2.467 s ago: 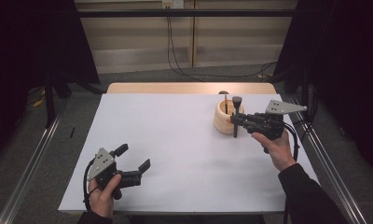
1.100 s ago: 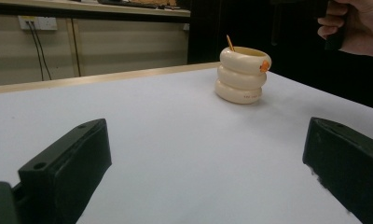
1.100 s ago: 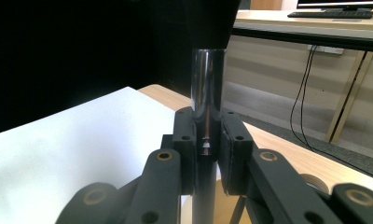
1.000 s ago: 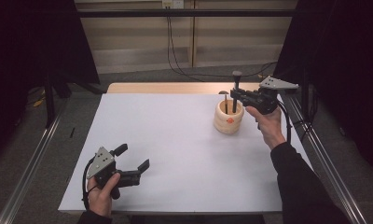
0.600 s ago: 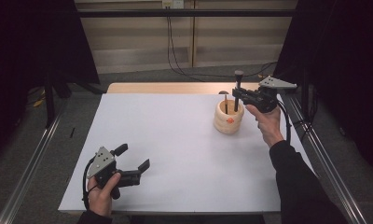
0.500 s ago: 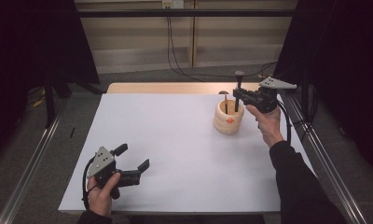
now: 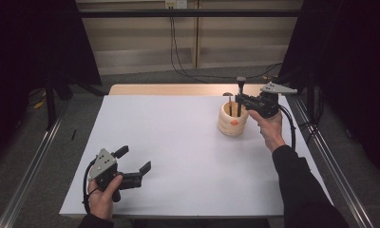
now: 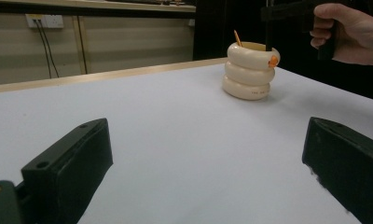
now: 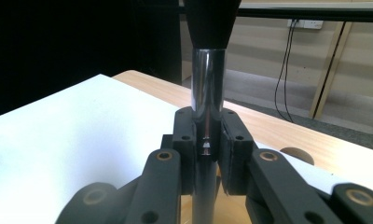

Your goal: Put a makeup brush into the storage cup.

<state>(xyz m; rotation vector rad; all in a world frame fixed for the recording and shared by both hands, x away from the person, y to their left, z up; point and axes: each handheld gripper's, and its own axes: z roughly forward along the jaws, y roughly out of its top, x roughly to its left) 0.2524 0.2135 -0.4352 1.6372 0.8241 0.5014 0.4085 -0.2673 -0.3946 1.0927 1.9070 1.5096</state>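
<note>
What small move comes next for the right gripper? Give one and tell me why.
Probably ease straight down, then open. The right gripper is shut on an upright brush directly above the cream holder, its lower end already inside the rim beside another utensil. The left gripper sits open and far off.

One holder (image 7: 233, 121), two brushes (image 7: 240, 90), two grippers (image 7: 131, 164).

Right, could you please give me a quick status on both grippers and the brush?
Left gripper open, low over the table. Right gripper shut on the brush, upright above the holder. Another stick stands inside the holder; path otherwise free.
</note>
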